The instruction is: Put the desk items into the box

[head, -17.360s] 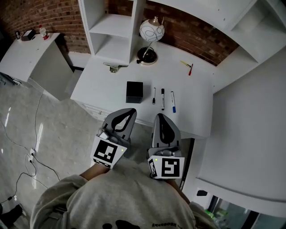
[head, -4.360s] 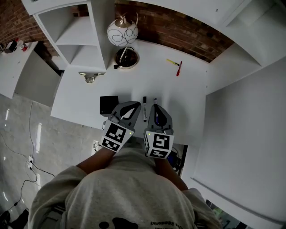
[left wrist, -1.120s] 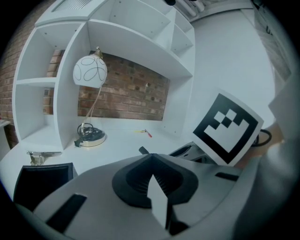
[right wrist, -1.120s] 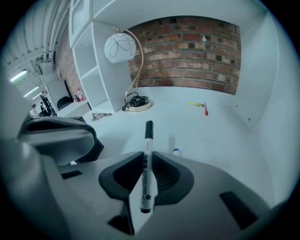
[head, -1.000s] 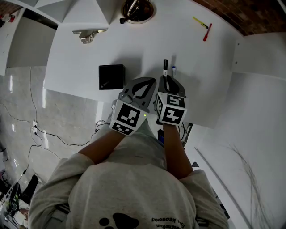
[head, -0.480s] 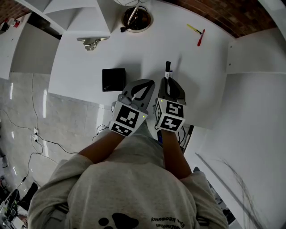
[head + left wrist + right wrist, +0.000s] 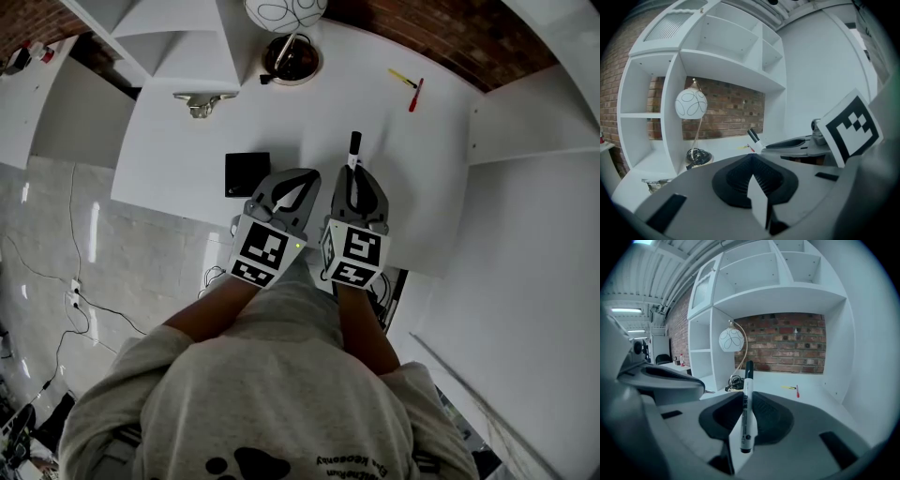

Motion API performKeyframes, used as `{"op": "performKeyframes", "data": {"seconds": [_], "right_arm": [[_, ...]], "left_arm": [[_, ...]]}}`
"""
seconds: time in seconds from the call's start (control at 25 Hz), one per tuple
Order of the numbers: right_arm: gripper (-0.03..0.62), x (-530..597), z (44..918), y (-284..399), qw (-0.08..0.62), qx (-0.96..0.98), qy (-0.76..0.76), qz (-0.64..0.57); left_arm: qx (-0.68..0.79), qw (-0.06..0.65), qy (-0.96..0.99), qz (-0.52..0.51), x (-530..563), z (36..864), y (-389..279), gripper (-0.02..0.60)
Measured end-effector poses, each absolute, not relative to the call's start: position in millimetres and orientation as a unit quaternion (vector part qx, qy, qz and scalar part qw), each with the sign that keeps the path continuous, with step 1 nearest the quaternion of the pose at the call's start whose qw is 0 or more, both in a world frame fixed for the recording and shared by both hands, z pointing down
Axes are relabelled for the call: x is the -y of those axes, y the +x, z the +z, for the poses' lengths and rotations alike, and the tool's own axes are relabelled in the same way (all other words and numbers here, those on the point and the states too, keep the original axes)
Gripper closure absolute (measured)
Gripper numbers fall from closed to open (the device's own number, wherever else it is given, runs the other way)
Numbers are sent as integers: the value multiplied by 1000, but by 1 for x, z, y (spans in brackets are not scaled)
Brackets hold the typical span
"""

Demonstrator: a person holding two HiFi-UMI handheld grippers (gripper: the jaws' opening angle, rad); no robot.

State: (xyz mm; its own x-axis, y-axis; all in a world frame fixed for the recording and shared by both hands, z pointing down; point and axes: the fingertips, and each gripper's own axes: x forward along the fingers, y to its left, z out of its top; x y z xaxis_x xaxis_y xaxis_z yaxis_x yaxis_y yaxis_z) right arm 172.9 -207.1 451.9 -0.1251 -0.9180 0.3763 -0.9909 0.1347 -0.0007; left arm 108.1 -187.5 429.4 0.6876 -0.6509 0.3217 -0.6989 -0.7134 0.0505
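My right gripper (image 7: 354, 171) is shut on a white marker (image 7: 353, 150) with a black cap, held off the white desk (image 7: 178, 159) with the cap pointing away from me. In the right gripper view the marker (image 7: 746, 414) stands clamped between the jaws. My left gripper (image 7: 309, 176) hangs close beside it, shut with nothing in it, just right of the small black box (image 7: 247, 174). The left gripper view shows its own jaws (image 7: 751, 158) closed together and the marker's cap (image 7: 753, 136) at the tip of my right gripper (image 7: 774, 146). The box is hidden in both gripper views.
A globe lamp (image 7: 691, 104) stands on a round base (image 7: 291, 58) at the back of the desk. A yellow pen (image 7: 404, 78) and a red pen (image 7: 414, 95) lie at the back right. A metal clip (image 7: 203, 101) sits near the white shelf unit (image 7: 705, 357).
Both grippers have risen from the desk. The right one has lifted the black-capped marker with it. The blue-capped pen seen beside it a second ago no longer shows.
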Motion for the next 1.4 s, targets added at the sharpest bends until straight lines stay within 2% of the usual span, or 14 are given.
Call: {"op": "performKeyframes", "data": {"seconds": [0.6,1.4], "right_arm": [[517,195,399,154,77,760,644,50],[517,196,389,73,67,818,570,29]], "left_arm": [[378,59,915,128,179,401,92,575],[451,71,881,123,173,398,21,575]]}}
